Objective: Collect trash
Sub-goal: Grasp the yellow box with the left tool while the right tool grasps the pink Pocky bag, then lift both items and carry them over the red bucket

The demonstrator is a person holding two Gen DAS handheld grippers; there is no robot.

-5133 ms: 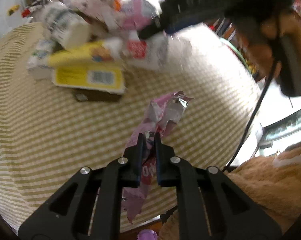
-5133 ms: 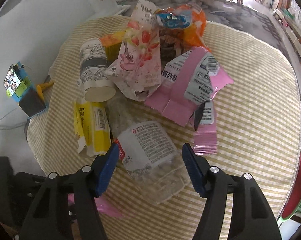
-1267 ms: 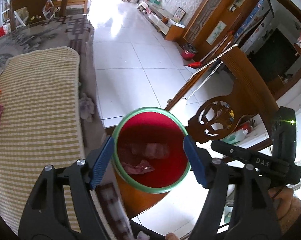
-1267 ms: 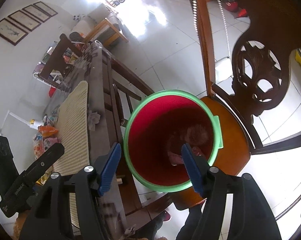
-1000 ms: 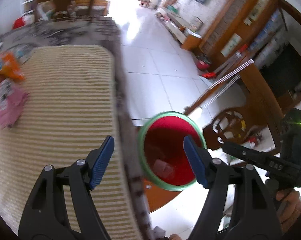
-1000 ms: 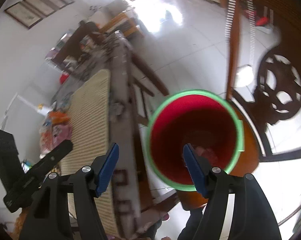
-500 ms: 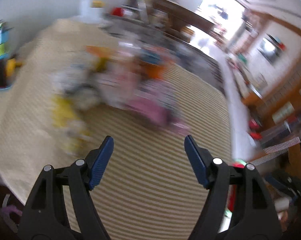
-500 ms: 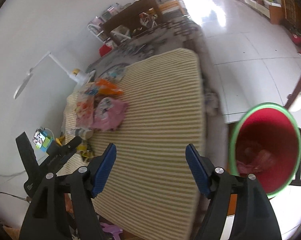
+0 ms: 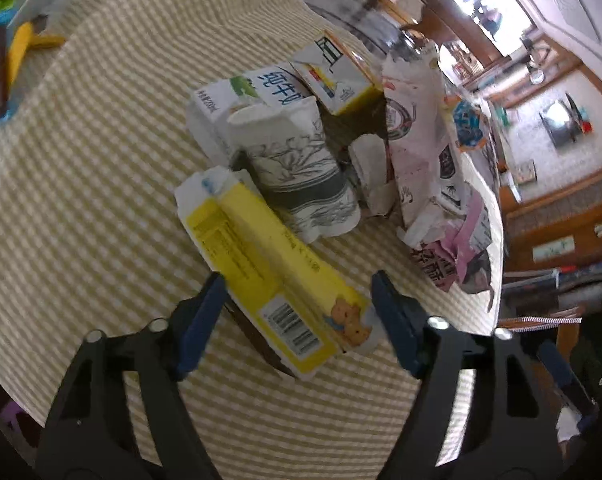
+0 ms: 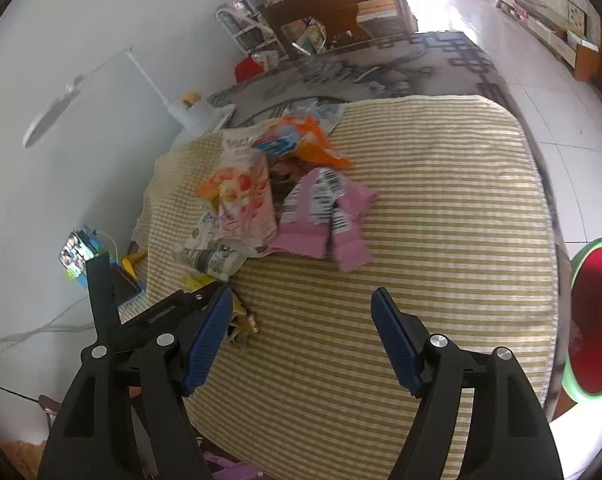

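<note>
1. A table covered by a yellow-and-white striped cloth (image 10: 441, 208) stands in a room with a white tiled floor; a pale wall runs along its left side in the right wrist view.
2. A heap of trash sits on the cloth toward that wall.
3. In the left wrist view, the left gripper (image 9: 297, 312) hangs over the near end of the heap. Its jaws have just been closing and stand apart, with the end of a flattened yellow carton (image 9: 269, 264) lying between the blue pads; the left pad looks just at the carton's edge, the right pad is clear of it, so nothing is gripped.
4. Beyond the carton a paper cup (image 9: 297, 176) with a grey flower print lies on its side, touching it.
5. Behind the cup is a white milk carton (image 9: 245, 92), and beside that a small yellow-bottomed carton (image 9: 341, 80).
6. A tall white printed bag (image 9: 417, 136) and a crumpled pink wrapper (image 9: 457, 252) lie to the right.
7. In the right wrist view, the right gripper (image 10: 301, 332) is released over bare cloth, its jaws wide and empty.
8. The pink wrapper (image 10: 325, 216) and an orange packet (image 10: 301, 140) lie well beyond its pads.
9. A red bin with a green rim (image 10: 593, 320) stands off the table's right edge.
</note>
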